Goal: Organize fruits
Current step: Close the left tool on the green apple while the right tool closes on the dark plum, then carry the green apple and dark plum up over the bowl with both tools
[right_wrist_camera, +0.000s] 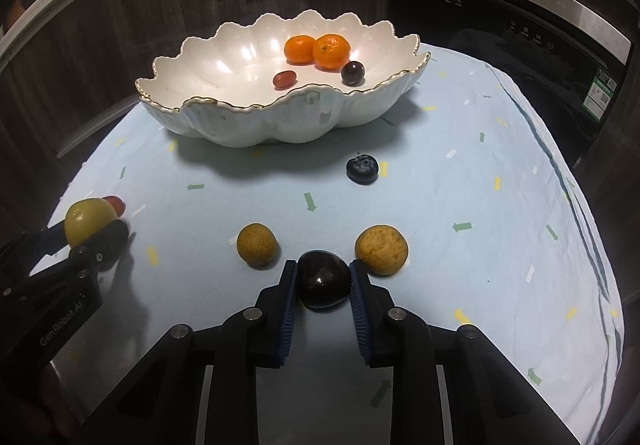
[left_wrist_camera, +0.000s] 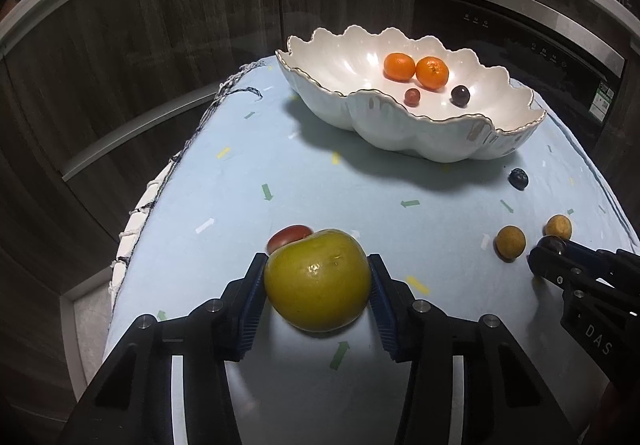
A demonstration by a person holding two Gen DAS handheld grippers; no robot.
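A: Left gripper (left_wrist_camera: 318, 287) status?

B: Its fingers (left_wrist_camera: 250, 309) are clamping the big yellow-green fruit (left_wrist_camera: 317, 281), 1 blue pad pressing on each side. The fruit is sitting low over the light blue cloth (left_wrist_camera: 240, 181) covering the desk; cannot tell if it is touching the cloth.

A: Anything next to it?

B: 1 small red fruit (left_wrist_camera: 289, 237) is lying just behind it, touching or nearly so.

A: Right gripper (right_wrist_camera: 323, 281)?

B: It is clenched on the dark plum-like fruit (right_wrist_camera: 323, 279), pads tight on both flanks. The fruit is sitting right at the fingertips, between 2 tan round fruits: left one (right_wrist_camera: 256, 244) near, right one (right_wrist_camera: 381, 250) just beside the right finger.

A: Is the right one touching the finger?

B: Cannot tell; it is looking very close.

A: Bowl?

B: The white scalloped bowl (right_wrist_camera: 224, 117) with the gold rim is standing at the far side of the cloth, well apart from both grippers. It is holding 2 mandarins (right_wrist_camera: 300, 49) touching each other, 1 small red fruit in front of them, and 1 dark round fruit (right_wrist_camera: 353, 72) to their right.

A: Loose items?

B: 1 blueberry (right_wrist_camera: 362, 168) is lying on the cloth in front of the bowl, apart from everything.

A: Grippers relative to each other?

B: They are working at opposite ends of the near edge, well apart, both pointing down toward the cloth.
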